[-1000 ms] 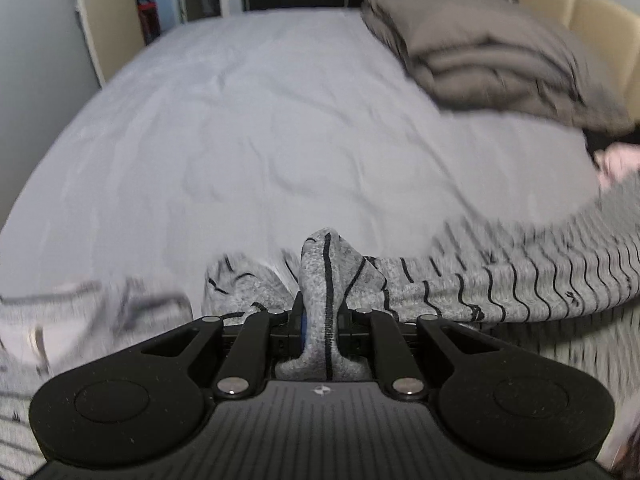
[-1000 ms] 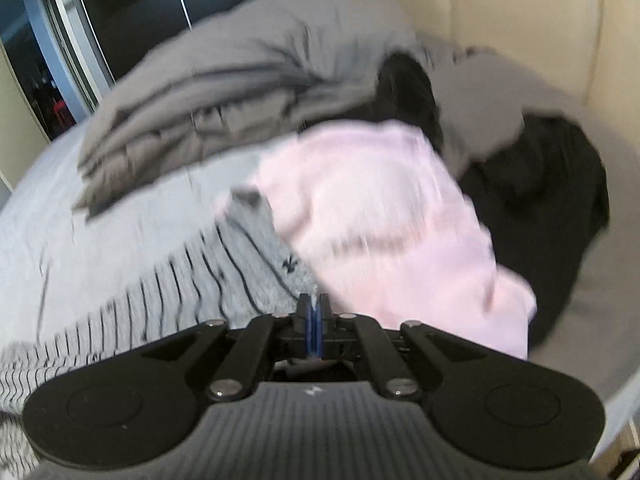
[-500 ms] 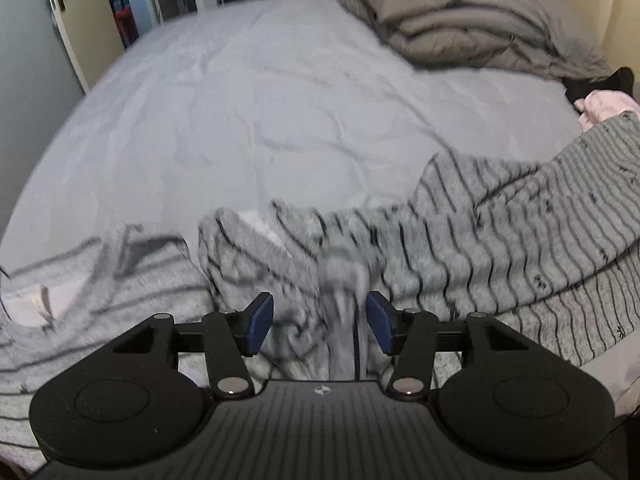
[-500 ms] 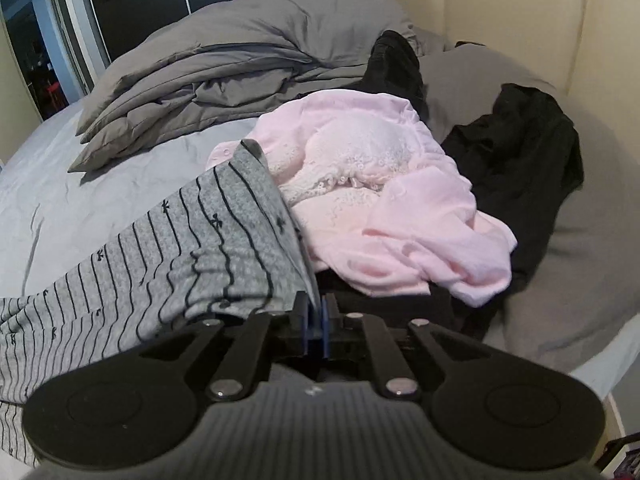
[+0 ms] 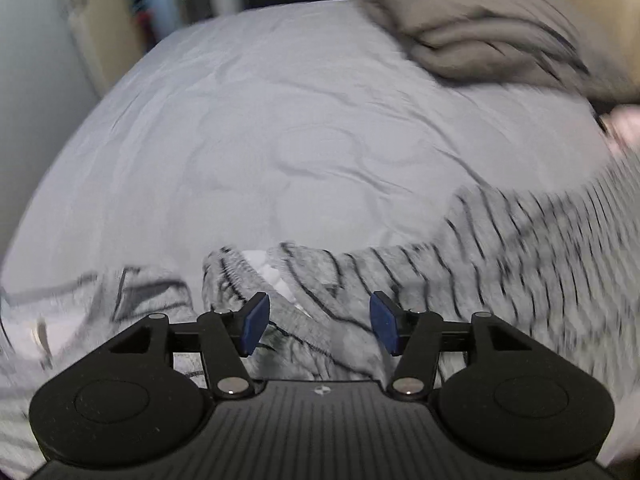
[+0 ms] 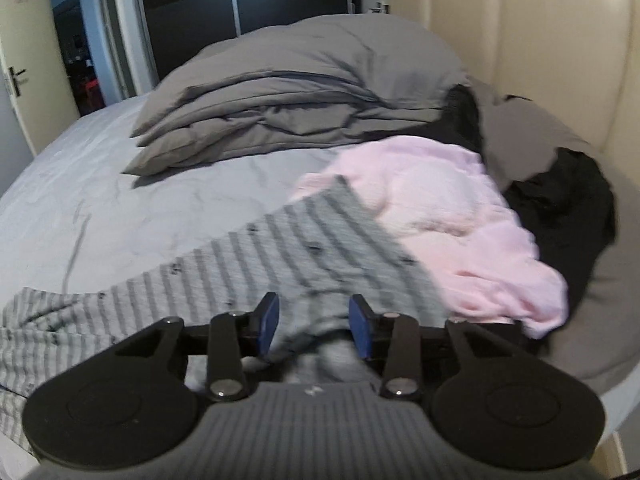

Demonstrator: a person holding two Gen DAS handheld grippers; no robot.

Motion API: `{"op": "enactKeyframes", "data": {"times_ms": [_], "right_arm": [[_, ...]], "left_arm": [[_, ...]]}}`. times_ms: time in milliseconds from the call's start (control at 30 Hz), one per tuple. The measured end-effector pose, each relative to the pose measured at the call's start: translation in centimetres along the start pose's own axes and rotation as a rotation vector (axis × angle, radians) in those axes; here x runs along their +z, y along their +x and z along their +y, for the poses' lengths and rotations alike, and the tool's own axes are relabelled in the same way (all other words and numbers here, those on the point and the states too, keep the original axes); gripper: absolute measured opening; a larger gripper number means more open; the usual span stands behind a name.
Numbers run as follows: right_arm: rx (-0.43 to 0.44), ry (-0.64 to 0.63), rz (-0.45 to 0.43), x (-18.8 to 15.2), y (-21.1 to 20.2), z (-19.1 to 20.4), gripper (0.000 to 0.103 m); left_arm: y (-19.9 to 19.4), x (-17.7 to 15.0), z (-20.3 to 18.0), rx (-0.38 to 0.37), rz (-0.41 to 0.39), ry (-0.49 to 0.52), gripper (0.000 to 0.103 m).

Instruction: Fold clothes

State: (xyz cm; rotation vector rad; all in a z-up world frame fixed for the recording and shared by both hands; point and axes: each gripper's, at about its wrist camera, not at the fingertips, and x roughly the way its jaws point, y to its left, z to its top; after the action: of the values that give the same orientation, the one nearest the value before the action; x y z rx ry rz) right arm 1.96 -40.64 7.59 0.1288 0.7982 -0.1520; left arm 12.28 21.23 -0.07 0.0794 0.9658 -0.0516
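Note:
A grey garment with thin dark stripes (image 5: 500,252) lies spread along the near edge of the bed. In the left wrist view my left gripper (image 5: 319,326) hangs just above its bunched end. The jaws are opening, and the blue pads (image 5: 256,322) stand clear of the cloth that lies loose between them. In the right wrist view the other end of the striped garment (image 6: 296,240) reaches up against a pink garment (image 6: 440,216). My right gripper (image 6: 314,326) is over that end. Its jaws are opening, with a fold of the cloth between them, untouched by the pads.
A folded grey duvet (image 6: 304,96) lies at the head of the bed, under a cream padded headboard (image 6: 532,40). Black clothes (image 6: 568,196) lie right of the pink garment. The pale grey sheet (image 5: 280,120) stretches beyond the striped garment. A doorway (image 6: 84,48) stands far left.
Both grippers were shut on the striped garment's ends and have let go; the cloth now lies on the bed. The right gripper has shifted sideways along the bed.

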Motion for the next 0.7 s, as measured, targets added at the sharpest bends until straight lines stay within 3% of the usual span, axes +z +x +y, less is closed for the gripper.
{"op": "enactKeyframes", "data": {"times_ms": [67, 133, 200, 300, 400, 533, 600, 667, 700], "right_arm": [[0.023, 0.009, 0.007, 0.0, 0.9, 1.3, 0.042], [0.051, 0.009, 0.024, 0.1, 2.3, 2.7, 0.042], [0.074, -0.015, 0.043, 0.4, 3.6, 4.1, 0.042], [0.1, -0.044, 0.06, 0.9, 5.0, 5.9, 0.042], [0.132, -0.052, 0.069, 1.4, 5.9, 7.0, 0.042], [0.162, -0.062, 0.08, 1.4, 6.5, 7.9, 0.042], [0.169, -0.075, 0.091, 1.2, 6.8, 8.2, 0.042], [0.173, -0.081, 0.105, 0.9, 7.1, 8.2, 0.042], [0.173, -0.085, 0.109, 0.8, 7.2, 8.2, 0.042]], "left_arm": [[0.6, 0.5, 2.1, -0.033, 0.003, -0.143, 0.053], [1.3, 1.3, 3.1, -0.038, 0.009, -0.194, 0.037], [2.4, 1.9, 2.8, -0.021, 0.041, -0.19, 0.033], [3.9, 2.8, 2.2, 0.006, 0.09, -0.182, 0.033], [5.7, 2.9, 1.1, 0.055, 0.14, -0.148, 0.046], [7.2, 2.9, 0.2, 0.199, 0.17, -0.09, 0.046], [7.4, 2.7, 0.3, 0.227, 0.186, -0.08, 0.046], [7.8, 2.5, 0.5, 0.232, 0.208, -0.084, 0.034], [8.0, 2.4, 0.8, 0.229, 0.217, -0.102, 0.022]]}}
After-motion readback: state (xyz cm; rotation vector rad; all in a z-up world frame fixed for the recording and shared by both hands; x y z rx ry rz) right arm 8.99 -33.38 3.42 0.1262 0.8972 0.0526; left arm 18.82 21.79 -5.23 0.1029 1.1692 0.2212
